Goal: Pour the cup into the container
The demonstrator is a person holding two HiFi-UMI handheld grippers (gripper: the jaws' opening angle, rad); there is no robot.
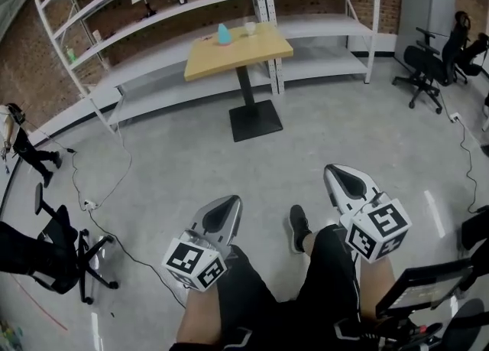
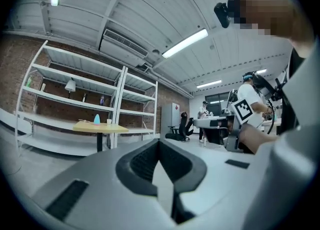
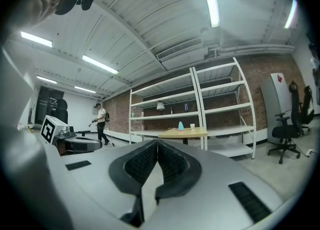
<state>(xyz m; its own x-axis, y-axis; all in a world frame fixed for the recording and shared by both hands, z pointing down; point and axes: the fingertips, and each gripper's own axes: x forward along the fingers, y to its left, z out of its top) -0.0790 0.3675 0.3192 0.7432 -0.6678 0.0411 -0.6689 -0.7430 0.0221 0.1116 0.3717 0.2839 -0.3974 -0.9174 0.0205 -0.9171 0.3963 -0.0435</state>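
Far ahead a wooden table carries a pale blue container and a small white cup. Both grippers are held low over the person's legs, well short of the table. My left gripper is shut with nothing between its jaws, and so is my right gripper. In the left gripper view the left gripper points toward the table, the container and the cup. In the right gripper view, the table, container and cup stand beyond the closed right gripper.
White shelving lines the brick wall behind the table. Black office chairs stand at the right and left, with a cable across the grey floor. A grey cabinet is at the back right. A person walks in the distance.
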